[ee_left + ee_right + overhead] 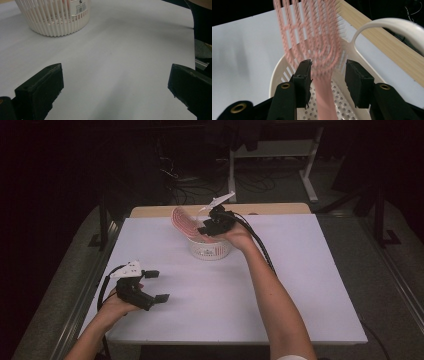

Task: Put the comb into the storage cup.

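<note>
So the pink hairbrush is standing handle-down in the white slotted basket, which sits toward the far edge of the bench. The right gripper straddles the brush neck with its jaws spread, and there's a gap on one side, so it isn't pinched. My worry is that the tall brush head leans out past the rim, so it could flop over or tip that light basket. The left gripper rests wide open, near the front.
</note>
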`<state>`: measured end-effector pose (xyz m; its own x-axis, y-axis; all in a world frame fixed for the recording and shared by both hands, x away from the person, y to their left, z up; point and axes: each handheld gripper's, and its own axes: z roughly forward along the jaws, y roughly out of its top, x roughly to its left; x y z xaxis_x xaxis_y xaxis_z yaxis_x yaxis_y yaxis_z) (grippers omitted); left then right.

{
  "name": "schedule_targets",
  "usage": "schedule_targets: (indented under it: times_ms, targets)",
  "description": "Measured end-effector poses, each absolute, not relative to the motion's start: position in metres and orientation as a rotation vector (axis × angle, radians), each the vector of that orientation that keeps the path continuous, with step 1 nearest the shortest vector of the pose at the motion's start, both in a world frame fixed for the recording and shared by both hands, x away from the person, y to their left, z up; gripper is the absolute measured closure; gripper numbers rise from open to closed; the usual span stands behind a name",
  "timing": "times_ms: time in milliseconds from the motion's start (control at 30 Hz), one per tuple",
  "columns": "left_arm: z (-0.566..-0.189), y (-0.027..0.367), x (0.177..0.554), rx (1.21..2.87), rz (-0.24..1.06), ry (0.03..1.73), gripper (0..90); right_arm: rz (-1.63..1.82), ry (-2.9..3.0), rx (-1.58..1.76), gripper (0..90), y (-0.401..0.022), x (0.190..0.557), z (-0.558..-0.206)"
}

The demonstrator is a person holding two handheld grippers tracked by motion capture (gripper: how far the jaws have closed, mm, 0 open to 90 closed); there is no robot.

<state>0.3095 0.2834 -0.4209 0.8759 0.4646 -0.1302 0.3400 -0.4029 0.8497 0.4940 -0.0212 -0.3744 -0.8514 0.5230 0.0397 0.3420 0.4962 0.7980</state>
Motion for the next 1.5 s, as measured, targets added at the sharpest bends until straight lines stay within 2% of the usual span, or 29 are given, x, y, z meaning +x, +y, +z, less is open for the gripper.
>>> schedule_targets:
  times_ms: [733,1133,1500]
  targets:
    - [-0.421,0.284,0.312,2.027,0.162,0.601,0.1,1.331,2.548,0.799,32.4,-0.054,0.479,-0.348]
    - [-0.422,0.284,0.311,2.030,0.160,0.606,0.0,1.355,2.489,0.845,27.0,-0.081,0.467,-0.353]
    - [-0.422,0.286,0.312,2.032,0.167,0.606,0.0,1.319,2.472,0.894,17.7,-0.106,0.447,-0.357]
